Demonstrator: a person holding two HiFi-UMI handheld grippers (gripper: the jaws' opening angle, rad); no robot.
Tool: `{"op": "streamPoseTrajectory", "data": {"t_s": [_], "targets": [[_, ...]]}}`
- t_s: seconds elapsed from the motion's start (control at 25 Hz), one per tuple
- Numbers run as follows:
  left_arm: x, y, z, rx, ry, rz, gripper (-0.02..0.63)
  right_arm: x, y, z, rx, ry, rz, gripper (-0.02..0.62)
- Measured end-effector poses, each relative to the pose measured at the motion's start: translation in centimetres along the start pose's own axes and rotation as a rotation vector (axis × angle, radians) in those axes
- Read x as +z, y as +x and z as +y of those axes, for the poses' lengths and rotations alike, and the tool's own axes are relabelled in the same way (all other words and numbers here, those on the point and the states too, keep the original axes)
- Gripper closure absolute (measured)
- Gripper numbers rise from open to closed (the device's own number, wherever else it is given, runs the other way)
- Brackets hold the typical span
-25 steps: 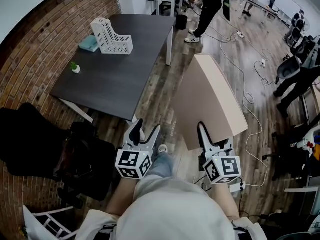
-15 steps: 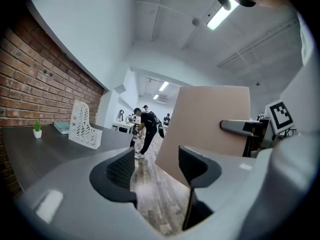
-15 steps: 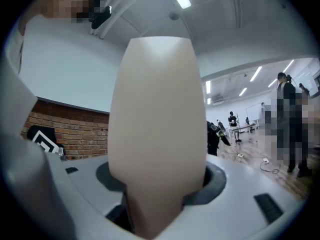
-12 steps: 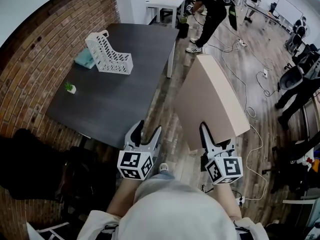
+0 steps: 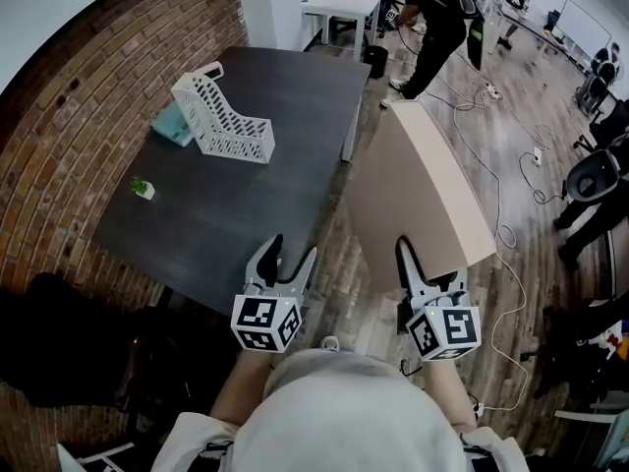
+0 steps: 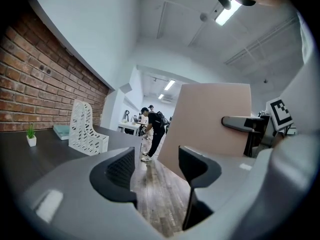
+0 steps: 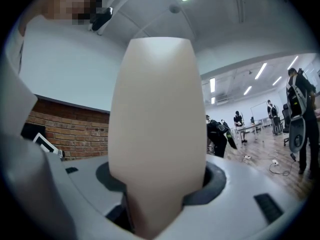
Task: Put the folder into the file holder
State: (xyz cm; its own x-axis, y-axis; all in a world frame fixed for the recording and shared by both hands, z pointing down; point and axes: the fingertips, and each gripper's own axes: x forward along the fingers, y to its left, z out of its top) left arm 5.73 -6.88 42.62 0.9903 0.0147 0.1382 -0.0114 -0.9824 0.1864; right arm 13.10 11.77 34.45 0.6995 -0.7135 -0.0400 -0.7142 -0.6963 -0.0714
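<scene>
A white lattice file holder [image 5: 221, 118] stands on the dark table [image 5: 256, 200] near its far left side; the left gripper view shows the file holder [image 6: 85, 129] too. My right gripper [image 5: 428, 264] is shut on the lower edge of a large beige folder [image 5: 418, 195], which stands upright over the wooden floor to the right of the table. In the right gripper view the folder [image 7: 157, 129] fills the gap between the jaws. My left gripper [image 5: 290, 252] hovers open and empty over the table's near edge, with the folder [image 6: 210, 119] to its right.
A tiny potted plant [image 5: 143, 187] and a teal item [image 5: 169, 126] sit on the table's left side by the brick wall [image 5: 69, 116]. A white table [image 5: 339, 3] and a person [image 5: 432, 18] are beyond. Cables [image 5: 511, 234] run across the floor. A black chair [image 5: 59, 332] is at left.
The table and file holder have drawn nearer and lower in the head view. Both grippers keep their pose, the folder still in the right one.
</scene>
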Motion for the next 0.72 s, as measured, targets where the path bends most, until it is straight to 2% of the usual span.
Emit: {"op": "streamPoseTrajectory", "data": {"t_s": [0.36, 0.72], "targets": [[0.4, 2.0, 4.2, 0.082, -0.016, 0.009, 0.331, 0.3, 6.1, 0.6, 0.080, -0.005, -0.012, 0.319], [1.5, 4.7, 9.9, 0.239, -0.042, -0.016, 0.331, 0.6, 15.9, 2.0, 0.251, -0.016, -0.014, 0.321]]}}
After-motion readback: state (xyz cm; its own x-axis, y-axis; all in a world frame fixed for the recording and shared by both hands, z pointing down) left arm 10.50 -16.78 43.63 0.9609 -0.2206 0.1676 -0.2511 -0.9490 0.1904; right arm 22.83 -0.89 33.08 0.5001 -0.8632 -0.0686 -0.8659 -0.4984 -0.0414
